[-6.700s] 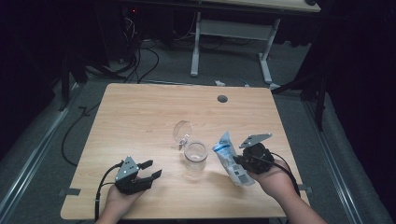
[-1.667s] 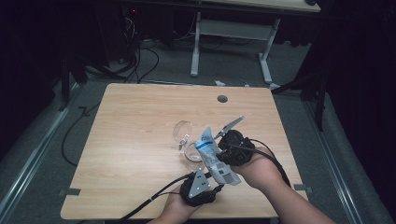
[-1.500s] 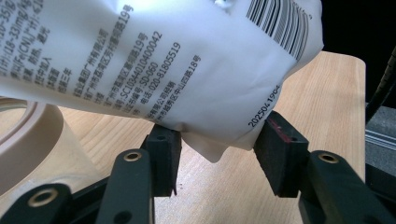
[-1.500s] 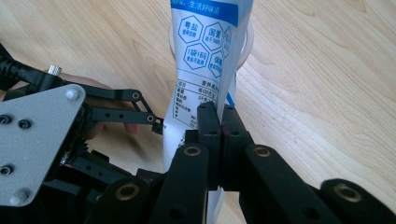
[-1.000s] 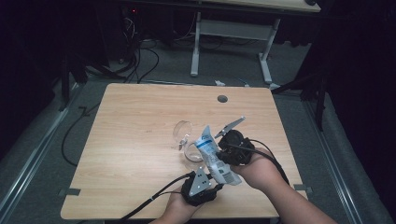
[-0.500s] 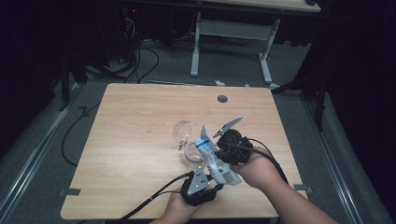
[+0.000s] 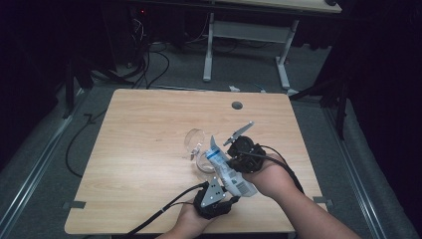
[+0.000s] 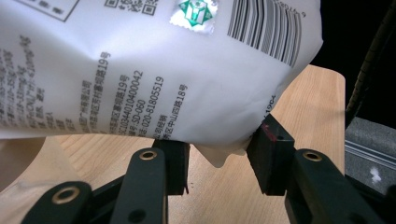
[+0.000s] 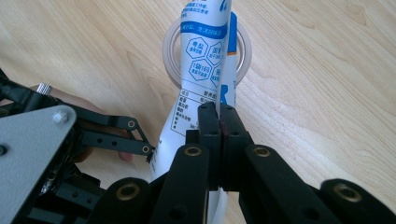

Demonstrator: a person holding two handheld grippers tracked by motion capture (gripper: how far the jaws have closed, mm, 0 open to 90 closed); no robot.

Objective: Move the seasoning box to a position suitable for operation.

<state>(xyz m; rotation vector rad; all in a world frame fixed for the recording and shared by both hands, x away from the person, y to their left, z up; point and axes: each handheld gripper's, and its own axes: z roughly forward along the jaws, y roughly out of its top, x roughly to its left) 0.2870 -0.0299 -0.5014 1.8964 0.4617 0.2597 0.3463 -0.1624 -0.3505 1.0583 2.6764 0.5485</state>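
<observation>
White-and-blue printed pouch, black tongs

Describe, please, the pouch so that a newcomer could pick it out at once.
On the wooden table, near its front edge, stands a clear glass jar. The pouch slants over it, pinched by the right gripper: white and blue with printed text and a barcode.

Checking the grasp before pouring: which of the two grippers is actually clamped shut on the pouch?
The right gripper: its fingers press together on the white-and-blue pouch above the jar. The left gripper stands open around the pouch's bottom corner.
</observation>
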